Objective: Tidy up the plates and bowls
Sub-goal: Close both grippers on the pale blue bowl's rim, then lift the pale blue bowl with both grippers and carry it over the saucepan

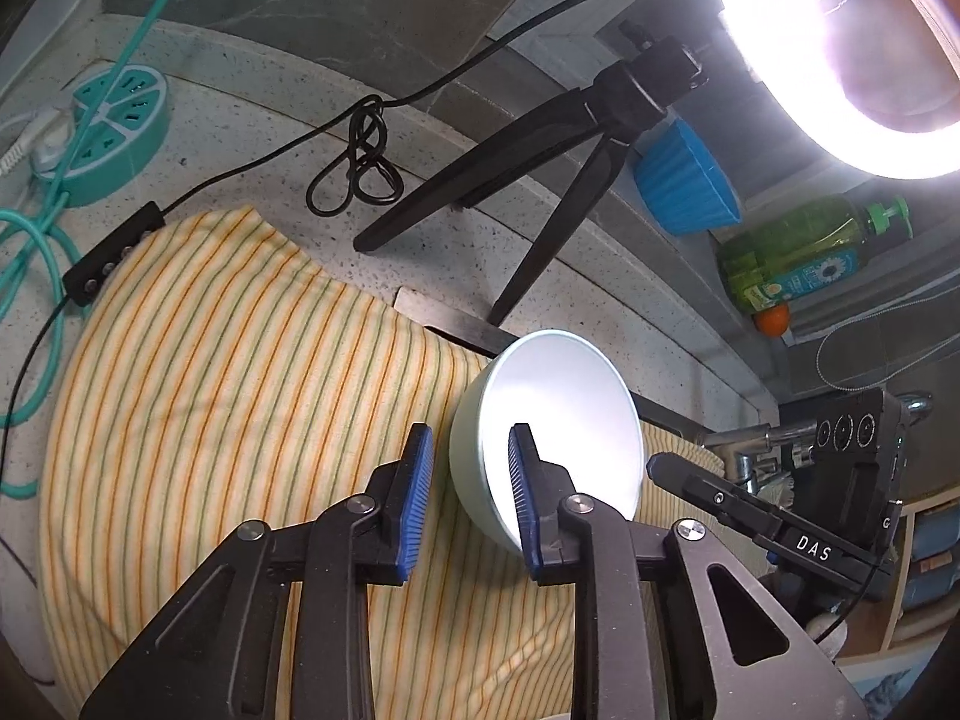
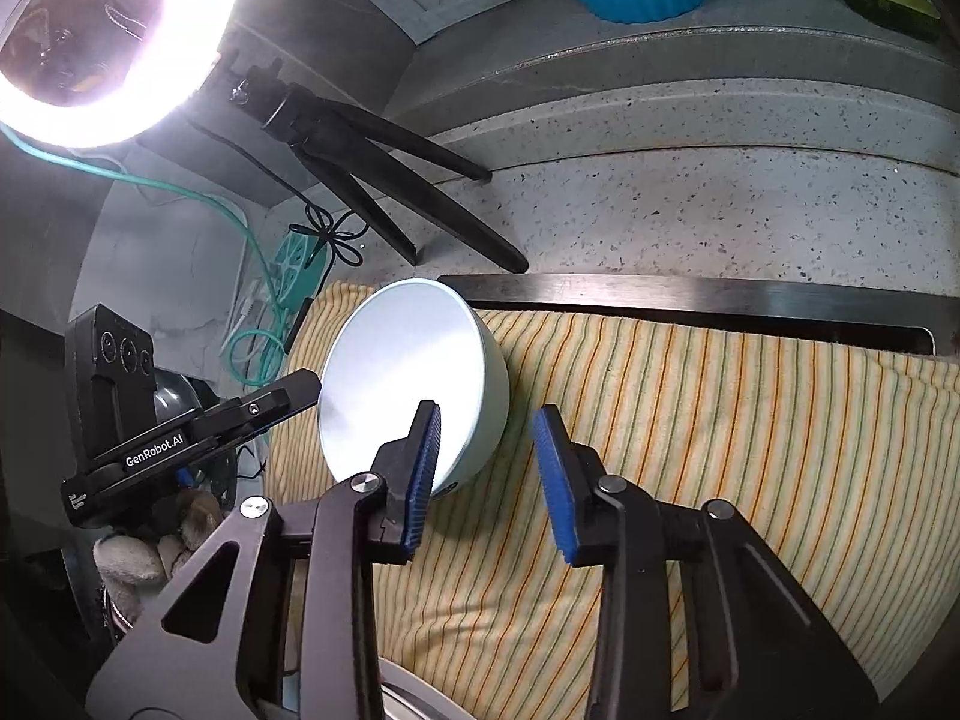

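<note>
A pale blue-white bowl (image 1: 558, 420) lies tipped on its side on a yellow striped cloth (image 1: 210, 372); it also shows in the right wrist view (image 2: 408, 378). My left gripper (image 1: 468, 498) is open, its blue-padded fingers straddling the bowl's rim at its near left side. My right gripper (image 2: 489, 474) is open, its fingers straddling the rim on the opposite side; it shows at the bowl's right in the left wrist view (image 1: 666, 468). Neither pair of pads presses the bowl.
A ring light (image 1: 840, 60) on a black tripod (image 1: 540, 168) stands on the speckled counter behind the cloth. A teal power strip (image 1: 114, 132) with cables lies at the left. A blue ribbed cup (image 1: 684, 180), a green bottle (image 1: 804, 252) and a metal sink edge (image 2: 690, 294) are behind.
</note>
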`<action>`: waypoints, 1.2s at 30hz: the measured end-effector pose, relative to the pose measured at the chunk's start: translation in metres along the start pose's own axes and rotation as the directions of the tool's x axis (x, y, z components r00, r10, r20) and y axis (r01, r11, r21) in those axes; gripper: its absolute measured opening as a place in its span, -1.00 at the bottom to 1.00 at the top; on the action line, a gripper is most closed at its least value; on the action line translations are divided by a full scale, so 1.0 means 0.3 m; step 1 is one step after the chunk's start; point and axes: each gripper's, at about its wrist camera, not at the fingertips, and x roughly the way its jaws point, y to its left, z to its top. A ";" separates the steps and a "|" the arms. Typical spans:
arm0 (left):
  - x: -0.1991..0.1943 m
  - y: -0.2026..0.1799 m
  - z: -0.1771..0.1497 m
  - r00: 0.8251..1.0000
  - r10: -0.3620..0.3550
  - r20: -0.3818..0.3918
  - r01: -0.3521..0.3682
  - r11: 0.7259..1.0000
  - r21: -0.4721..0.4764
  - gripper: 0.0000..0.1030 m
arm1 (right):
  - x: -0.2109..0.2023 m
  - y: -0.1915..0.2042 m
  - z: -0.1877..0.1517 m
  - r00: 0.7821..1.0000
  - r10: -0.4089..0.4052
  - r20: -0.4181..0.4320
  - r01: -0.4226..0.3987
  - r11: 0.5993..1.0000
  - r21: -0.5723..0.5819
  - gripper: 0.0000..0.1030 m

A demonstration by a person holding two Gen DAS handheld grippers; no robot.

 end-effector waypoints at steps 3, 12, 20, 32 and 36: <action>0.016 0.008 0.002 1.000 -0.017 -0.011 0.017 1.000 -0.014 -0.57 | 0.023 0.002 0.011 1.000 0.003 -0.005 -0.003 1.000 0.005 -0.41; 0.054 0.001 -0.001 0.999 -0.016 -0.031 0.016 1.000 -0.008 -0.74 | 0.056 0.027 0.014 0.999 -0.030 -0.028 0.029 0.999 -0.021 -0.73; 0.017 -0.011 -0.014 1.000 -0.024 -0.016 0.024 1.000 -0.004 -0.74 | 0.012 0.056 -0.009 0.999 -0.030 -0.020 0.029 0.999 -0.026 -0.73; -0.186 -0.028 -0.124 0.996 -0.072 0.059 0.070 0.997 0.026 -0.74 | -0.130 0.174 -0.138 1.000 0.016 0.010 -0.015 0.997 -0.071 -0.73; -0.266 -0.027 -0.185 0.993 -0.084 0.084 0.081 0.996 0.038 -0.74 | -0.191 0.243 -0.209 0.999 0.025 0.024 -0.022 0.994 -0.105 -0.73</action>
